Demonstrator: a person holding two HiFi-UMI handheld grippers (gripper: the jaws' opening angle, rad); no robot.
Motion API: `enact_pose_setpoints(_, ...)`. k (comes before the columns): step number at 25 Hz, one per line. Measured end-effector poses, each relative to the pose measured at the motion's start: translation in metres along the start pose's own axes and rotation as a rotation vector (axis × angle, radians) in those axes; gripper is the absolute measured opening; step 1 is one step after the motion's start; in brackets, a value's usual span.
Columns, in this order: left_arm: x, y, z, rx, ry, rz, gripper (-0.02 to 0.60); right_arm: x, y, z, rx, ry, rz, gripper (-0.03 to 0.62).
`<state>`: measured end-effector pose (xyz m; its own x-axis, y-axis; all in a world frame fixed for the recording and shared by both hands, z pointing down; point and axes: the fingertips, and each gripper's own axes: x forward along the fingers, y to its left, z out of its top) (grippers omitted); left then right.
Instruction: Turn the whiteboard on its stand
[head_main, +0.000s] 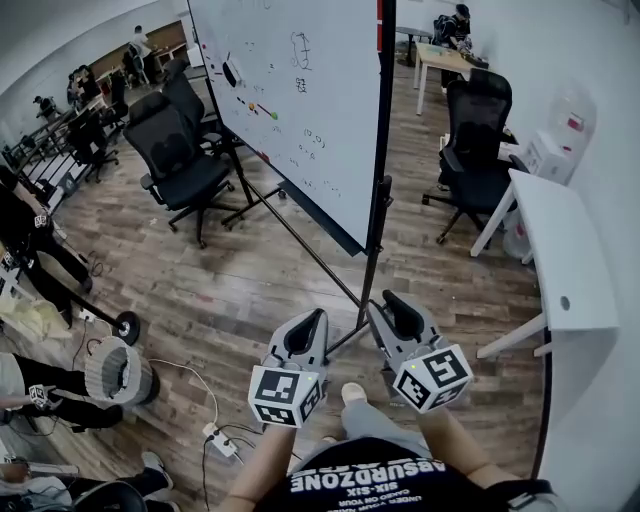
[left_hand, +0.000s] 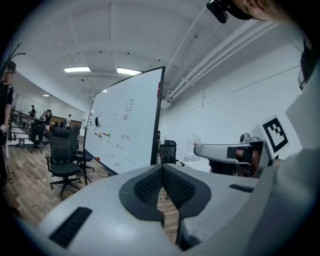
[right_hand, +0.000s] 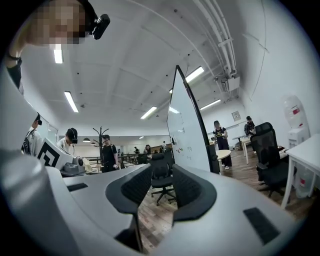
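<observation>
Head view is showing the whiteboard (head_main: 300, 100) standing upright on its black stand (head_main: 372, 262), ahead of both grippers and apart from them, with a black office chair (head_main: 180, 160) sitting to its left. The left gripper (head_main: 308, 330) is pressing its jaws together on nothing; the right gripper (head_main: 400, 310), just beside it, is holding its jaws spread, gripping nothing.

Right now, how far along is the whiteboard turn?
Done: nothing I can confirm. The whiteboard stands upright on its stand, with its near edge toward the person. In hand: nothing. The left hand-held gripper is shut and empty, the right hand-held gripper is open and empty, and both are short of the board. Left: probably grip the frame and swing it.
</observation>
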<state>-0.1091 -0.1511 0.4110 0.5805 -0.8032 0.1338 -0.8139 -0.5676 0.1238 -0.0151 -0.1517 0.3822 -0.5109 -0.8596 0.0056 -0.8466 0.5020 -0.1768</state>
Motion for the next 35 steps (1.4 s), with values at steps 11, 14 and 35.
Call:
enact_pose_setpoints(11,0.04,0.03,0.01,0.003,-0.006,0.003,0.006,0.049,-0.042,0.016,-0.021,-0.017,-0.023,0.237)
enact_pose_setpoints(14,0.048,0.039,0.012,-0.001,-0.008,0.005,0.006,0.063,-0.053,0.023,-0.039,-0.022,-0.034,0.245)
enact_pose_setpoints(35,0.099,0.087,0.018,-0.018,-0.006,0.045,0.006,0.147,-0.121,0.066,-0.123,-0.06,-0.065,0.262)
